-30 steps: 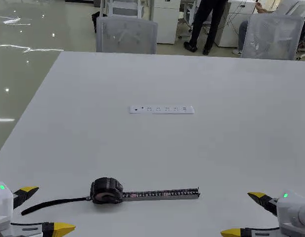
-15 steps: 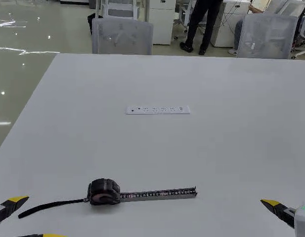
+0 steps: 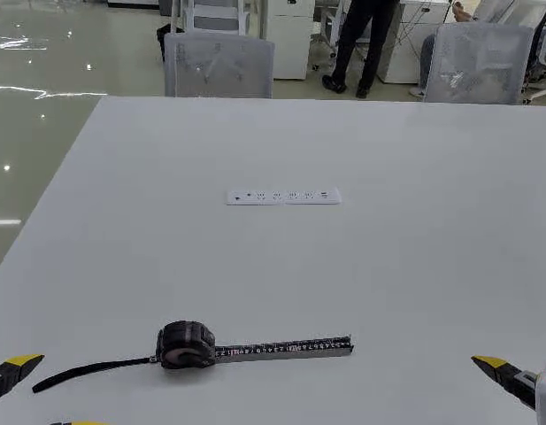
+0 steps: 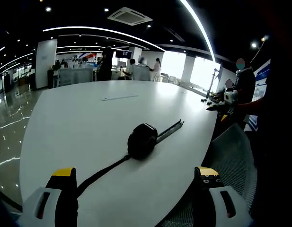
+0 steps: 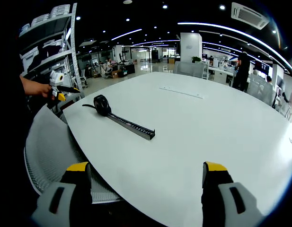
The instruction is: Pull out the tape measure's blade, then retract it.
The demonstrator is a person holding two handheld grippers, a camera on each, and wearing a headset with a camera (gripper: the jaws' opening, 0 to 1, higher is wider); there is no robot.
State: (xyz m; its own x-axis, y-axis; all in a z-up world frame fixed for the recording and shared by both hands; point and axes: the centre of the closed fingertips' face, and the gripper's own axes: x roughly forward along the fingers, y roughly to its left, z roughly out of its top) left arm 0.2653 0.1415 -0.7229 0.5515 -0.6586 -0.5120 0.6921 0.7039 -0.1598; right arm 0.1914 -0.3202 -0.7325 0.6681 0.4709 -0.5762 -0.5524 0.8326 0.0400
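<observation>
Tape measure (image 3: 186, 344): one, black case, lying on the white table (image 3: 388, 266) at about 7 o'clock in the head view, near the person's edge. Blade (image 3: 286, 349): one, part-drawn, flat on the table, running toward 3 o'clock. Strap (image 3: 91, 367): one, trailing toward 9 o'clock. Power strip (image 3: 283, 196): one, mid-table, at 12 o'clock from the case. Grippers: two, left gripper (image 4: 135, 173) and right gripper (image 5: 146, 166), each with jaws spread wide, holding nothing, well apart from the tape. Hazards, as judged: the unanchored case may slide or spin on the smooth top if the blade is tugged alone. Jaws may snag the strap instead of the case. A released blade could whip back and jolt the case.
</observation>
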